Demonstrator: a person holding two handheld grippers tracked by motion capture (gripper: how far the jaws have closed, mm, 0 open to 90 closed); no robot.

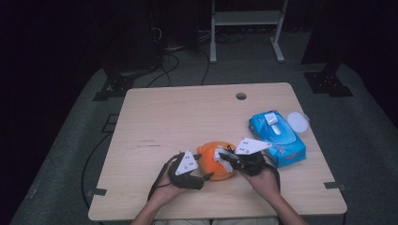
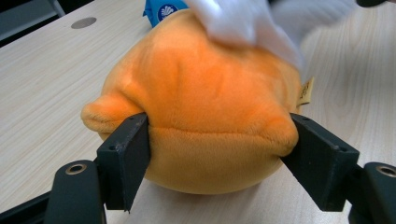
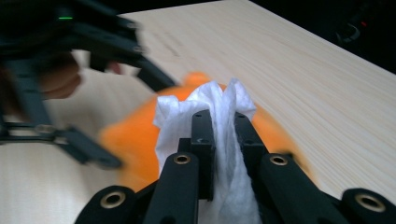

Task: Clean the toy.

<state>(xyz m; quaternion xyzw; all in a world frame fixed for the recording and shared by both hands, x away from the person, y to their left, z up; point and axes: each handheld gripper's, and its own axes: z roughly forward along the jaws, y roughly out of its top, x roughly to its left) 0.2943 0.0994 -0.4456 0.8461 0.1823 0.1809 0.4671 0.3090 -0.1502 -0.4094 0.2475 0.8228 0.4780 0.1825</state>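
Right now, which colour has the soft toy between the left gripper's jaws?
Orange: the soft toy shows best in the left gripper view.

Wooden table (image 1: 187, 122); orange plush (image 1: 213, 164), blue wipes pack (image 1: 281, 138), white lid (image 1: 298, 122)

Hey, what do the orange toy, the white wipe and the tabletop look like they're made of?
The orange toy looks like soft plush fabric: short fuzzy nap, a stitched seam, and it bulges between the left hand-held gripper jaws. The white wipe appears to be thin nonwoven tissue, crumpled and matte, pinched in the right hand-held gripper. The tabletop looks like pale wood-grain laminate, smooth, possibly veneer.
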